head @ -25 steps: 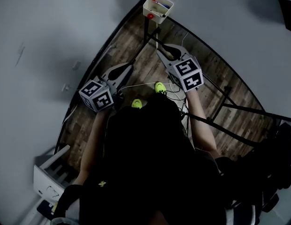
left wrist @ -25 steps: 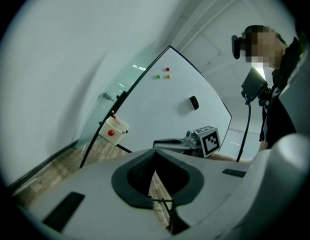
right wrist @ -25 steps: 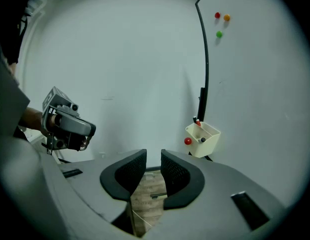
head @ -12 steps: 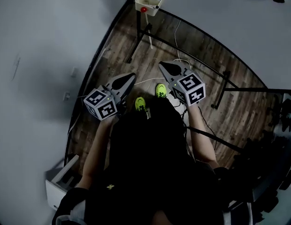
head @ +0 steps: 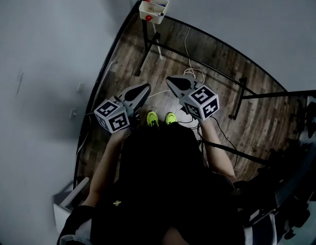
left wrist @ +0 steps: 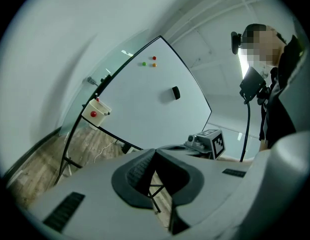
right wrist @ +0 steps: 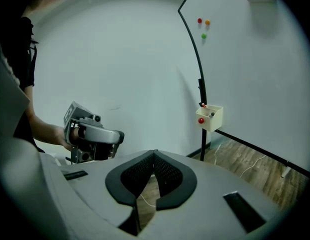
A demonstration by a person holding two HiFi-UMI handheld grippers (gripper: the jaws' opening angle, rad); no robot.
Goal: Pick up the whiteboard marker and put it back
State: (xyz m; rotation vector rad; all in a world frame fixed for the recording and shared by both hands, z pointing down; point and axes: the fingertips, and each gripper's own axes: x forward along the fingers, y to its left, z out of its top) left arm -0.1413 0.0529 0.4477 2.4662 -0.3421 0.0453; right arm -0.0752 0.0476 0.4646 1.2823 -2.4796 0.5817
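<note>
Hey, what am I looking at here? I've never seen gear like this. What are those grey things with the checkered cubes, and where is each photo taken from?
A person stands on a wooden floor with a tool in each hand: a two-jaw gripper carrying a patterned cube. The top-down picture comes from a camera on the person's head. It shows the left gripper and the right gripper above their yellow shoes. The other two pictures come from cameras riding on each gripper. Both grippers are shut and empty; the right one's jaws have just closed with nothing between them. Ahead stands a whiteboard with a small white box at its lower corner holding markers. No marker is held yet.
</note>
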